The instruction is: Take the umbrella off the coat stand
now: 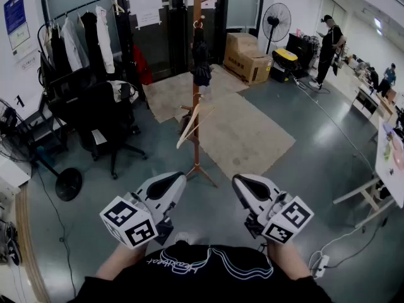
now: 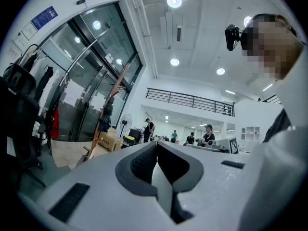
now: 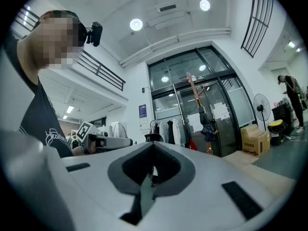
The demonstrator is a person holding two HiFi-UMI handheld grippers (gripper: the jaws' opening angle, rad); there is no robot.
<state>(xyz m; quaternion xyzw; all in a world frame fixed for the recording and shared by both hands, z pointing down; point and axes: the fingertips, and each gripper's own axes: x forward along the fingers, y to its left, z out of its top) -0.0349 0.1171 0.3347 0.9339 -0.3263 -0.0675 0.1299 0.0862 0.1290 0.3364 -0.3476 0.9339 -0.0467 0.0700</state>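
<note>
A wooden coat stand [image 1: 197, 106] rises from a floor mat some way ahead of me. A dark folded umbrella [image 1: 201, 59] hangs from a ring near its top, and a wooden hanger [image 1: 191, 126] hangs lower on the pole. My left gripper [image 1: 169, 187] and right gripper [image 1: 249, 189] are held side by side close to my body, well short of the stand. Both are shut with nothing in them. The umbrella [image 2: 106, 117] is small and far off in the left gripper view, beyond the left gripper [image 2: 157, 144]. It is the same for the umbrella [image 3: 208, 122] beyond the right gripper [image 3: 153, 143].
A black office chair [image 1: 107, 122] and a clothes rack [image 1: 79, 40] with coats stand to the left. Cardboard boxes [image 1: 247, 57], a standing fan [image 1: 276, 19] and a person [image 1: 328, 46] are at the back right. White tables [image 1: 386, 163] line the right. Cables cross the grey floor.
</note>
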